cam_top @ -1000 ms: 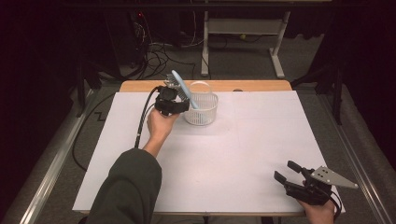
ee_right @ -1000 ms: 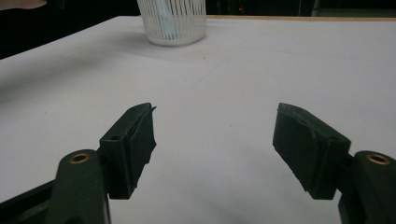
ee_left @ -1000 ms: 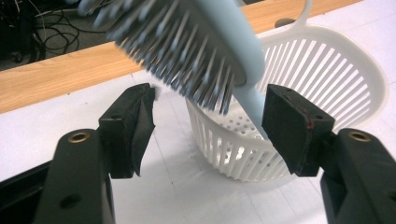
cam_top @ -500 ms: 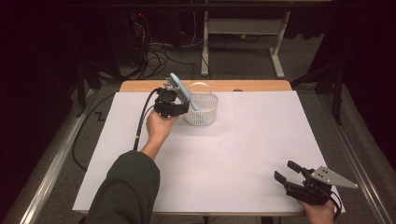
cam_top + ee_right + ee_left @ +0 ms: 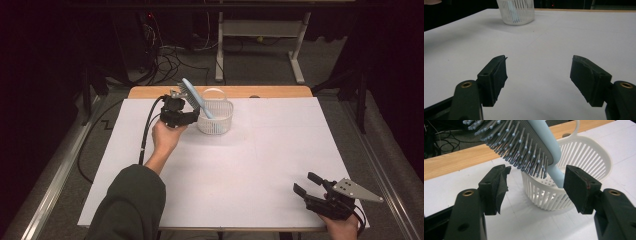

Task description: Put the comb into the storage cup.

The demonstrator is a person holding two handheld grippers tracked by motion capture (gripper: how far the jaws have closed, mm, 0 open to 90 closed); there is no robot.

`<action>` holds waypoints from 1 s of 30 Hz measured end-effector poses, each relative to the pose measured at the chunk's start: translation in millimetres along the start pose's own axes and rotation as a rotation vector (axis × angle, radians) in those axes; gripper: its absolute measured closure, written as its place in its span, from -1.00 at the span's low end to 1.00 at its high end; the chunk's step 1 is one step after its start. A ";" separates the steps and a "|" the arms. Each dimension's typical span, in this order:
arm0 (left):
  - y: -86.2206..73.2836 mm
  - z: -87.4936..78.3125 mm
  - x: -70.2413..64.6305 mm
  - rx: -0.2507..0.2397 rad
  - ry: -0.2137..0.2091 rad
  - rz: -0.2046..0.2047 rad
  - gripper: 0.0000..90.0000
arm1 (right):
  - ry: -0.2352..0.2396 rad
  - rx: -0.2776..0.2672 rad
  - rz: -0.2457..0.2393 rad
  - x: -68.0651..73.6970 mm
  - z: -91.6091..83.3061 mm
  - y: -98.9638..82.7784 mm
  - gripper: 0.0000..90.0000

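left tongs (image 5: 192,116): we see them near the far left corner of the worktop (image 5: 260,165), just beside the basket's left side; in the left gripper view (image 5: 537,183) the two black jaws stand apart, partly open, with clear gaps to the brush and nothing pressed by either pad.
hairbrush (image 5: 192,96): we find the pale blue brush propped in the basket, handle end down inside it, head rising out over the rim and tilting toward the far left corner; in the left gripper view (image 5: 541,147) the bristles face down toward the tongs and the handle passes down behind the rim.
brush and tongs: we judge the handle to lie beyond the gap between the jaws, a little nearer the right one in the left gripper view, free of both pads; whether a bristle grazes the left jaw we cannot tell.
basket (image 5: 222,122): we see a small white slatted basket with a loop handle, upright near the far edge of the worktop, left of the middle; in the right gripper view (image 5: 516,11) it stands well away at the far side.
right tongs (image 5: 306,184): we see them held at the near right corner, well apart from the basket; in the right gripper view (image 5: 537,72) the jaws are spread wide above bare white surface, with nothing between them.
left sleeve (image 5: 127,205): we see a dark green sleeve coming in over the near edge.
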State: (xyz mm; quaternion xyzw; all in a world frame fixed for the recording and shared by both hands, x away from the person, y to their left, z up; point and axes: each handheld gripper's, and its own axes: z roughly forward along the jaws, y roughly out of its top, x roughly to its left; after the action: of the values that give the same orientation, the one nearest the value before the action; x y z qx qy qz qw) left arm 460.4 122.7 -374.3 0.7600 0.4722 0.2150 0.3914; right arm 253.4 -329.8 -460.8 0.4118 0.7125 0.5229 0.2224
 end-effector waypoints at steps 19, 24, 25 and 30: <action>-14.0 -15.2 14.1 -0.031 -0.015 -0.023 -0.19 | -0.004 0.000 -0.001 -0.3 0.4 -0.1 -0.33; -17.4 -18.9 17.6 -0.031 -0.022 -0.023 -0.19 | -0.006 0.001 -0.001 -0.5 0.4 0.0 -0.33; -18.3 -19.6 18.2 -0.034 -0.022 -0.025 -0.19 | -0.006 0.001 -0.001 -0.6 0.4 0.0 -0.33; -22.0 -22.6 22.0 -0.039 -0.029 -0.034 -0.19 | -0.007 0.002 0.001 -0.6 0.4 -0.1 -0.33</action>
State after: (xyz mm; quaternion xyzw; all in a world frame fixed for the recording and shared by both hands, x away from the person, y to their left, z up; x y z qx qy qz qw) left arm 442.7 156.5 -379.2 0.7471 0.4752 0.2065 0.4163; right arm 254.0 -330.1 -461.1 0.4141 0.7119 0.5210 0.2243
